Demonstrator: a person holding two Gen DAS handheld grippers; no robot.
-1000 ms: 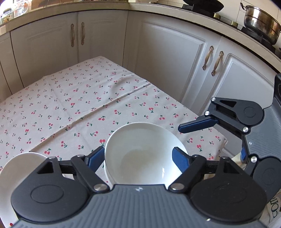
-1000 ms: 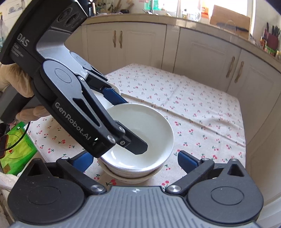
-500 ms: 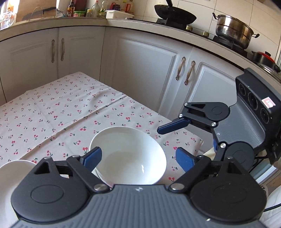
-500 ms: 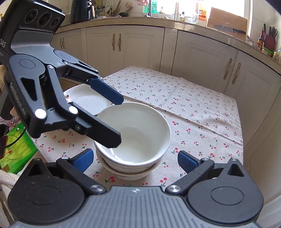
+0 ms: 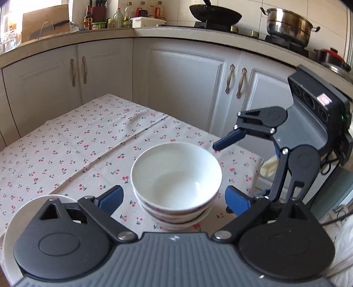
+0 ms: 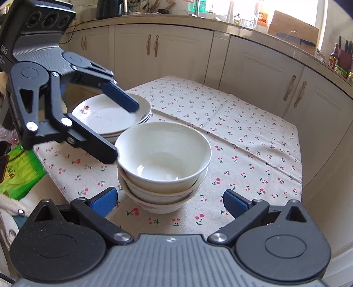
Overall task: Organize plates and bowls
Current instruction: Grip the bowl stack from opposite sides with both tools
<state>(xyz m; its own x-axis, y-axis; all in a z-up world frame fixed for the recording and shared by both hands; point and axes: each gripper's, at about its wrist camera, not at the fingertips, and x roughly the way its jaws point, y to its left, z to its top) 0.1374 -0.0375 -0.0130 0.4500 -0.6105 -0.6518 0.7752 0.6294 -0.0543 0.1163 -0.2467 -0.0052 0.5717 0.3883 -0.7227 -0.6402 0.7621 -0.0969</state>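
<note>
Stack of white bowls (image 6: 163, 167): stood nested on the cherry-print tablecloth (image 6: 242, 132). Stack of plates (image 6: 110, 117): at its ten o'clock, just beside. Left gripper (image 5: 174, 198): jaws had just been opening, wide, pads clear of the bowls between them. Right gripper (image 6: 168, 202): wide open, empty.

A cherry-print tablecloth (image 5: 92, 141) covers the surface. Behind it run white cabinet doors (image 5: 183, 88) with bronze handles (image 5: 229, 78). On the countertop above stand a black wok (image 5: 215, 15), a steel pot (image 5: 286, 26) and bottles (image 5: 129, 13). A green bag (image 6: 19, 170) lies left of the surface.
</note>
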